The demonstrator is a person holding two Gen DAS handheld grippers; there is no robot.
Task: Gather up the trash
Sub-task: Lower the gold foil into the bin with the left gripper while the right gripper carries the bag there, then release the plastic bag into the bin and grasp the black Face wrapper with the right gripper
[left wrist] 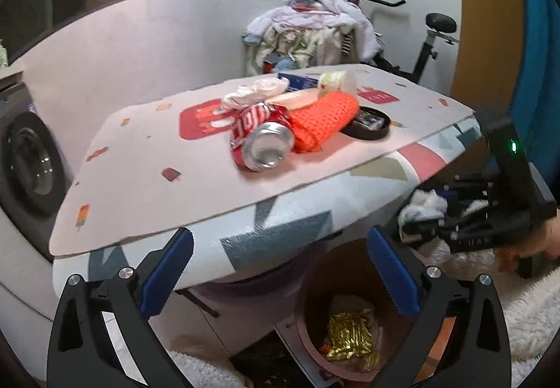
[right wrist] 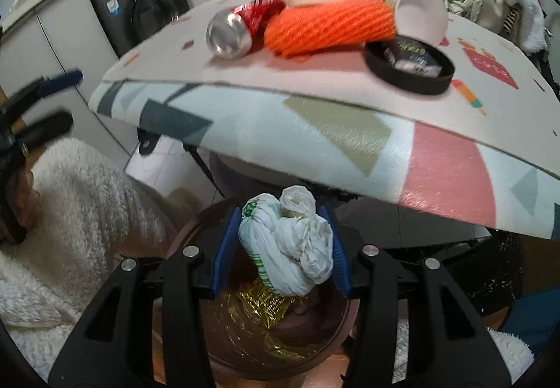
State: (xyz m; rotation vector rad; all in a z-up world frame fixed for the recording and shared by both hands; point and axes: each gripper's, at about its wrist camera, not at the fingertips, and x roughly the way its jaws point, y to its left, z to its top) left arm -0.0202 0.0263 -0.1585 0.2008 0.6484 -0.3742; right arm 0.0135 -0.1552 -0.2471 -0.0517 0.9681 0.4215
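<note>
My right gripper (right wrist: pixel 280 248) is shut on a crumpled white plastic bag (right wrist: pixel 290 248) and holds it above a brown trash bin (right wrist: pixel 224 349) with a gold wrapper (right wrist: pixel 262 305) inside. It also shows in the left wrist view (left wrist: pixel 434 216) at the right, below the table edge. My left gripper (left wrist: pixel 280 262) is open and empty, low in front of the table (left wrist: pixel 140 185), with the bin (left wrist: pixel 315 328) beneath it. On the table lie a crushed red can (left wrist: pixel 260 139), an orange net (left wrist: pixel 322 118), crumpled white paper (left wrist: pixel 255 90), a paper cup (right wrist: pixel 418 15) and a black lid (right wrist: pixel 409 64).
A washing machine (left wrist: pixel 24 160) stands at the left. A pile of clothes (left wrist: pixel 308 31) and an exercise bike (left wrist: pixel 430 41) are behind the table. White fluffy fabric (right wrist: pixel 87 199) lies beside the bin. My left gripper's fingers (right wrist: pixel 52 83) show at the left of the right wrist view.
</note>
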